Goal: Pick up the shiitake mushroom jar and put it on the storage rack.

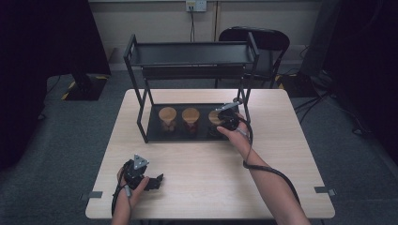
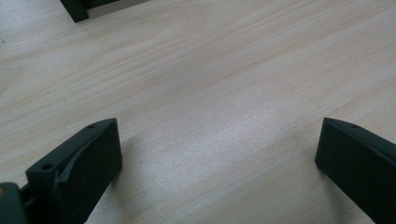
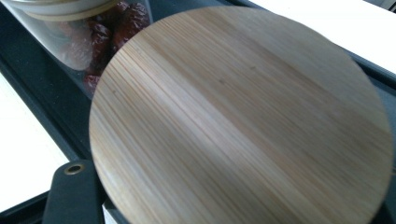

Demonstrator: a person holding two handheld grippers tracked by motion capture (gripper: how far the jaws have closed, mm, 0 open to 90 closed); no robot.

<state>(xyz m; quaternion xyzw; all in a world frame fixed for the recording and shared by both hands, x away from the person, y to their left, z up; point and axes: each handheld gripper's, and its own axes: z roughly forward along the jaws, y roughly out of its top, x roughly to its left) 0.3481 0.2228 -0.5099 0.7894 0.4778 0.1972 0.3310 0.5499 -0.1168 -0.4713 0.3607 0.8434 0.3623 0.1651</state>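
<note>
We see the right tool (image 1: 227,118) at the right jar (image 3: 240,116) under the black shelf (image 1: 192,52) — its grip we cannot tell. Two more jars (image 1: 179,118) stand just beside. The left tool (image 1: 151,181) rests apart on the desk (image 1: 206,173) — spread wide.

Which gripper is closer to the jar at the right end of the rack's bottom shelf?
Right. The right gripper is directly at the rightmost jar, over its wooden lid. The left gripper rests far away on the table, near its front edge, jaws open on bare wood.
</note>
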